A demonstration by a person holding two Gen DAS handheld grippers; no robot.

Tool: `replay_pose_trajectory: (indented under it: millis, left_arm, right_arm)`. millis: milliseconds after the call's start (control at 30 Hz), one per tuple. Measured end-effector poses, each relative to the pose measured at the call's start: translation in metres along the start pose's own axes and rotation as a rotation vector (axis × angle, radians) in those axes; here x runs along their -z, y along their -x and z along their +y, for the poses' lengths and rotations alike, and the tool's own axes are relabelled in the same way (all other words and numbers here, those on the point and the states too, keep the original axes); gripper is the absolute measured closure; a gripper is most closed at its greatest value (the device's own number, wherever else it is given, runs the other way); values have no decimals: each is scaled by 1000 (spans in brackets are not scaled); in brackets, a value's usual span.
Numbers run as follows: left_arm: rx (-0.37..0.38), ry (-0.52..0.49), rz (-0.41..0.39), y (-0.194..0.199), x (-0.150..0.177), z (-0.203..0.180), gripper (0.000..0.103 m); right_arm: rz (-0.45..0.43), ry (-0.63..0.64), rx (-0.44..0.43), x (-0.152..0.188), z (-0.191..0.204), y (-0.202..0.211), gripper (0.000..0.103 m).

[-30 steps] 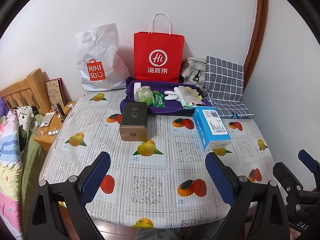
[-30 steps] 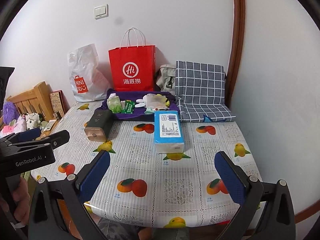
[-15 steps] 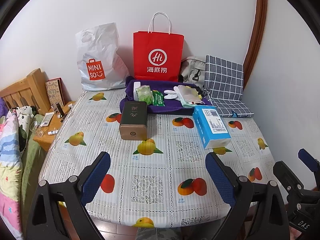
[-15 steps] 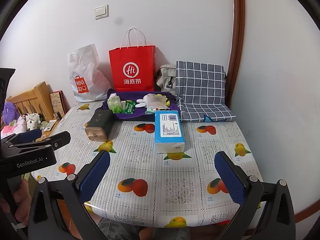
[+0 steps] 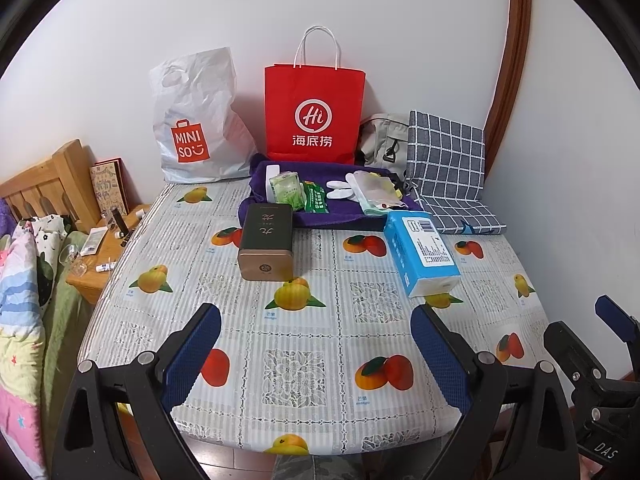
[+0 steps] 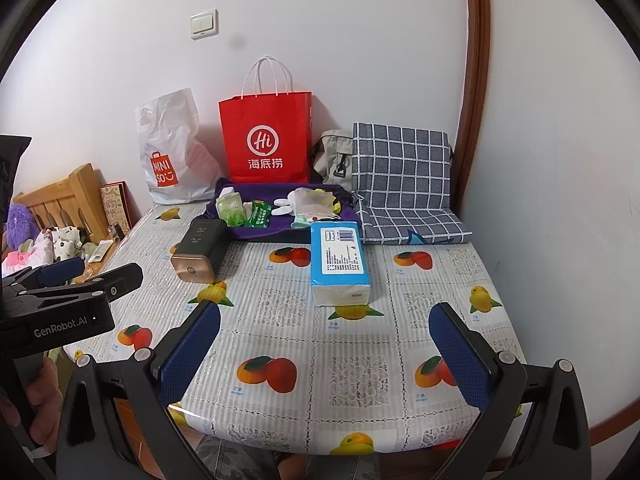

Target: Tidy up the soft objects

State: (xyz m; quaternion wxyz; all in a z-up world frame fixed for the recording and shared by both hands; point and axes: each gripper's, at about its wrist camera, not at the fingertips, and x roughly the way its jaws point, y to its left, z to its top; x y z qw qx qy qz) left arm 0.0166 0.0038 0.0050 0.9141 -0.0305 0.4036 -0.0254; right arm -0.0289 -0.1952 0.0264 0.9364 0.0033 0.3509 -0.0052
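Observation:
A blue tissue pack (image 5: 422,254) (image 6: 340,264) lies on the fruit-print table (image 5: 304,312) (image 6: 360,320). Behind it a purple cloth (image 5: 280,212) (image 6: 248,230) carries a green tissue packet (image 5: 286,192) (image 6: 232,208), a green sachet (image 5: 316,198), white bunny-shaped gloves (image 5: 340,188) (image 6: 284,204) and a clear pouch (image 5: 376,190) (image 6: 316,200). A grey checked cushion (image 5: 448,160) (image 6: 404,176) leans at the back right. My left gripper (image 5: 316,344) and right gripper (image 6: 326,344) both hover open and empty over the table's near edge.
A dark tin box (image 5: 266,242) (image 6: 200,250) lies left of centre. A red paper bag (image 5: 314,114), a white plastic bag (image 5: 196,120) and a grey backpack (image 5: 382,144) stand against the wall. A wooden nightstand (image 5: 96,256) and bedding (image 5: 20,280) are on the left.
Both views have shifted only very slightly; the grippers stay open and nothing on the table has moved.

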Motion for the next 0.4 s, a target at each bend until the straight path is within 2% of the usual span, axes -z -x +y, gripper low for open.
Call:
replay_pose_trajectory:
  millis: [233,400]
  left_arm:
    - [-4,1,-2,1,0,0,7]
    - [-16,-32,-7,-4,-1,-2,7]
  right_arm:
    - [0,1,-1,1,1,1,0]
    - [-5,5,-4,1,3,-1,0]
